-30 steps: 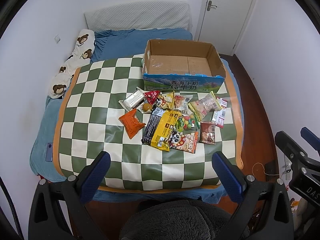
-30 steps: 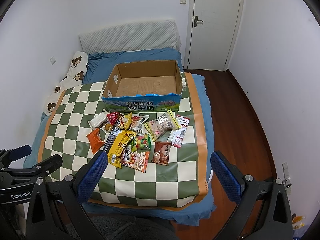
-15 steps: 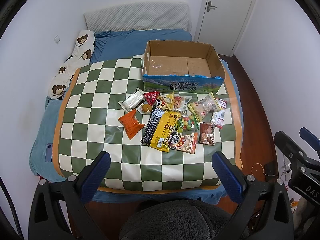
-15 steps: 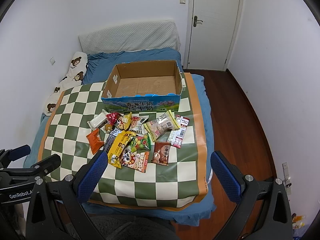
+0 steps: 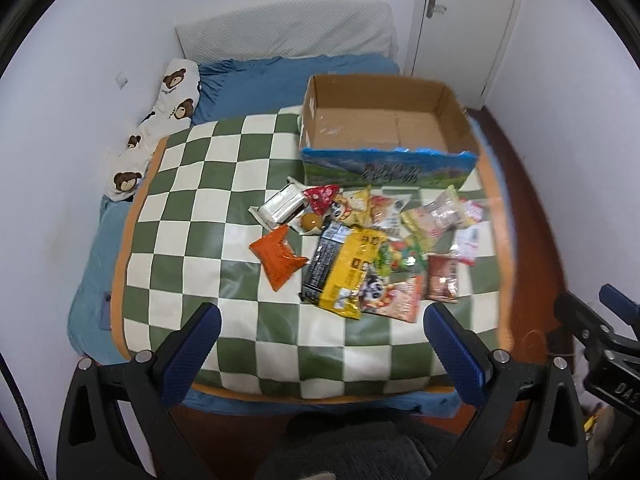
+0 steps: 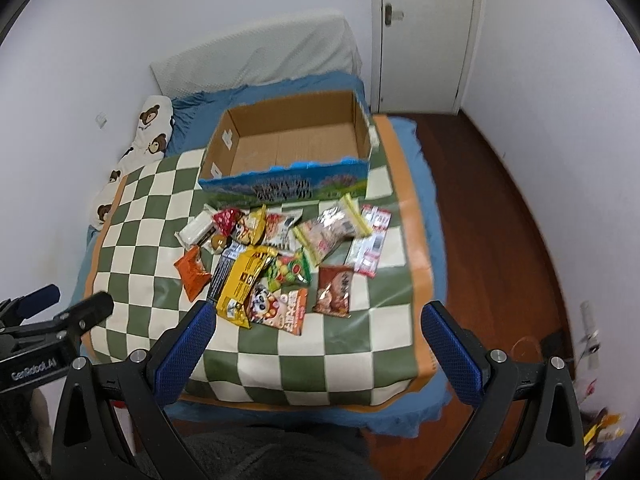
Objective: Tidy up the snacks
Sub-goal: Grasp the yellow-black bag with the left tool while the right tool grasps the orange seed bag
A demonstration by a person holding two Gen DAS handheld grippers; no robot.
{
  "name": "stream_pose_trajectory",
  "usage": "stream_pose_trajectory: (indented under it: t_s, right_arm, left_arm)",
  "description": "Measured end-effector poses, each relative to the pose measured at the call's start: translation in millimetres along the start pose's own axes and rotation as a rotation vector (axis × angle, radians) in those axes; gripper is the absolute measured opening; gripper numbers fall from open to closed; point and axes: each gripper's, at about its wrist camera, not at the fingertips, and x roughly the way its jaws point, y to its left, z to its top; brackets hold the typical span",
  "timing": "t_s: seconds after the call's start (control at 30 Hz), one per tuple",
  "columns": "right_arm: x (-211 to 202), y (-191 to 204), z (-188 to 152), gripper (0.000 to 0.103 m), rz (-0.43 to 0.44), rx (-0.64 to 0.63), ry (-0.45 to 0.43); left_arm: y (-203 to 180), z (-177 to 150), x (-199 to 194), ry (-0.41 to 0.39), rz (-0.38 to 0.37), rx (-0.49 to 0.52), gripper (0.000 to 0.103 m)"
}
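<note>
Green-and-cream checks cover the mat (image 5: 208,216) spread over a blue-sheeted bed (image 5: 280,74), seen from the left wrist, where the left tool (image 5: 320,344) hangs above the near edge of the mat with its blue-padded jaws spread wide and nothing between them. The snack pile (image 5: 372,248) lies ahead of it and a little to its right, well apart from the fingertips, with an orange packet (image 5: 278,258) at the pile's left edge and a yellow packet (image 5: 352,270) nearest the tool. Just beyond the pile sits an open cardboard box (image 5: 384,120), its floor bare. A bear-print pillow (image 5: 160,128) lies along the wall at left, and part of the other tool shows at the right edge. From the right wrist, the right tool (image 6: 318,340) likewise stands wide and holds nothing, poised over the near edge of the mat (image 6: 360,344). The snack pile (image 6: 288,256) lies straight ahead between the line of its fingers, not touched by them; a brown packet (image 6: 334,290) and a panda-print packet (image 6: 276,308) lie closest. The cardboard box (image 6: 292,140) sits behind the snacks, before a white door (image 6: 424,32).
</note>
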Motion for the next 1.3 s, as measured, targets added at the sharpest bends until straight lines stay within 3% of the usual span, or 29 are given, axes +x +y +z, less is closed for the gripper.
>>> stream_pose_trajectory:
  t_s: [0.3,0.53,0.7,1.0,1.07,1.17,1.3]
  right_arm:
    - [135,-25,-2,0.103,0.103,0.163,0.184]
    - [252,-43,-12,0.103,0.166,0.320,0.348]
    - [310,-52,-39,0.103,0.235,0.566,0.466]
    - [360,-35,-102,0.103,0.394,0.977,0.603]
    - [367,-26,-113,0.103,0.434,1.053,0.630]
    - [375,-17,-125,0.103,0.446,1.130,0.634]
    - [388,-5,-135,0.097,0.469,1.270,0.616]
  left_arm:
    - [1,32,132,0.141,0.099,0.089,0.103]
    - [-12,42,237,0.315,0.061,0.172,0.103]
    - [-23,40,294,0.413,0.021,0.214,0.103]
    - [-37,35,324,0.465,-0.110,0.240,0.103]
    - [-37,32,328,0.461,-0.111,0.245,0.097]
    - [-33,27,333,0.445,-0.120,0.231,0.089]
    - [-8,20,330,0.422,-0.125,0.220,0.087]
